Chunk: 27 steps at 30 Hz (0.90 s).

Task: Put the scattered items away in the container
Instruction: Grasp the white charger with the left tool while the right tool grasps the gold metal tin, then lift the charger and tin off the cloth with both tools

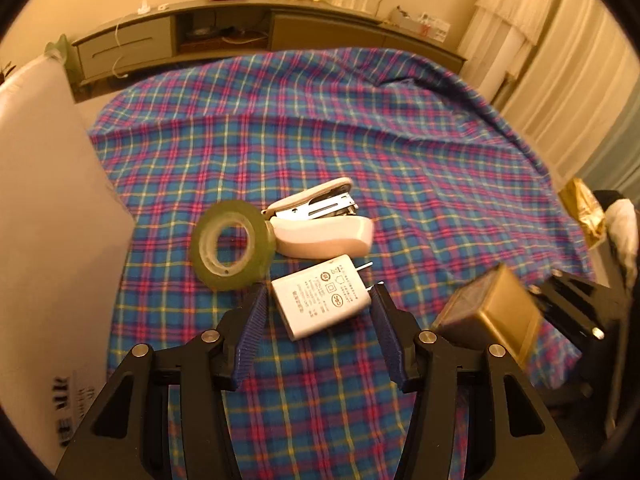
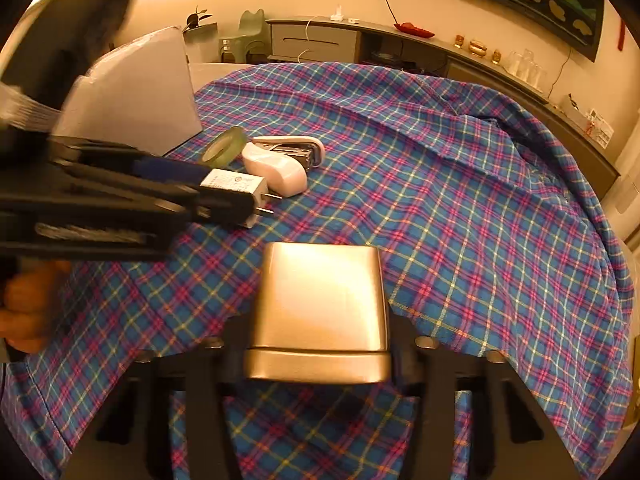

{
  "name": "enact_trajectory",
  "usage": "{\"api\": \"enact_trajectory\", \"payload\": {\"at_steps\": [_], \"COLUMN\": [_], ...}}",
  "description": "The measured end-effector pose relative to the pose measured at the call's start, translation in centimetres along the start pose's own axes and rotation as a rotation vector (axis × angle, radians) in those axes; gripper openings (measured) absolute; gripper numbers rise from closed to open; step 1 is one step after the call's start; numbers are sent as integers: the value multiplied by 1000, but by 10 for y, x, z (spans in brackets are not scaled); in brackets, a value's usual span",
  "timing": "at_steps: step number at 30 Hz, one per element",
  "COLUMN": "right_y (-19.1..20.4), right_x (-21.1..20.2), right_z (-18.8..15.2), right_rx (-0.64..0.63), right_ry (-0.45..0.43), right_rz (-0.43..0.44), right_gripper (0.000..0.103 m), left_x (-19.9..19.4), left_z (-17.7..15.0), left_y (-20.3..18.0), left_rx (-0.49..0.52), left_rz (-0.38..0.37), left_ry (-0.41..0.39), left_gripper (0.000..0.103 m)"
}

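On the plaid cloth [image 1: 320, 120] a white charger plug [image 1: 320, 296] lies between the blue pads of my left gripper [image 1: 318, 292], which is open, with the pads close beside the plug's sides. A roll of clear tape [image 1: 232, 240] leans on a white stapler [image 1: 324, 224] just beyond. My right gripper [image 2: 320, 312] is shut on a gold box [image 2: 320, 304], which hides its fingertips. In the left wrist view the gold box [image 1: 488, 312] sits to the right, in front of the right gripper [image 1: 560, 300]. The right wrist view shows the left gripper [image 2: 224, 188] at the charger [image 2: 236, 182].
A tall white carton [image 1: 48, 220] stands at the left edge of the cloth, also in the right wrist view as the carton [image 2: 140, 92]. A hand [image 2: 28, 312] holds the left gripper. A gold foil bag [image 1: 582, 208] sits at the right. A low cabinet [image 1: 160, 44] runs behind.
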State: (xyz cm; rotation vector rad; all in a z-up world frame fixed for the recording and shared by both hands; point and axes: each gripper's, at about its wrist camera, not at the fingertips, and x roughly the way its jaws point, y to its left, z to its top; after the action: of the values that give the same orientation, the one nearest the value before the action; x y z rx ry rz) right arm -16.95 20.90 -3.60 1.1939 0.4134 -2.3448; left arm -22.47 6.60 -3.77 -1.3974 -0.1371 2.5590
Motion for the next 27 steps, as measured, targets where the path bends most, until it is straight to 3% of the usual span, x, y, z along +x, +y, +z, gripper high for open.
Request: {"api": "enact_trajectory", "payload": {"at_steps": [13,27], "right_y": [-9,1], "right_x": [-24,-66], "right_z": [-3,-15], "right_rx": [132,261], "right_ry": [-19,-79], "right_rz": [62,91], "right_gripper": [50,50], "left_x": [-12,-76], "left_z": [-6,-31], "left_y": [8,3], "left_rx": [-61,-112], "left_rz": [5,-33], "left_ry": [-14,-62], "left_gripper": [53,52]}}
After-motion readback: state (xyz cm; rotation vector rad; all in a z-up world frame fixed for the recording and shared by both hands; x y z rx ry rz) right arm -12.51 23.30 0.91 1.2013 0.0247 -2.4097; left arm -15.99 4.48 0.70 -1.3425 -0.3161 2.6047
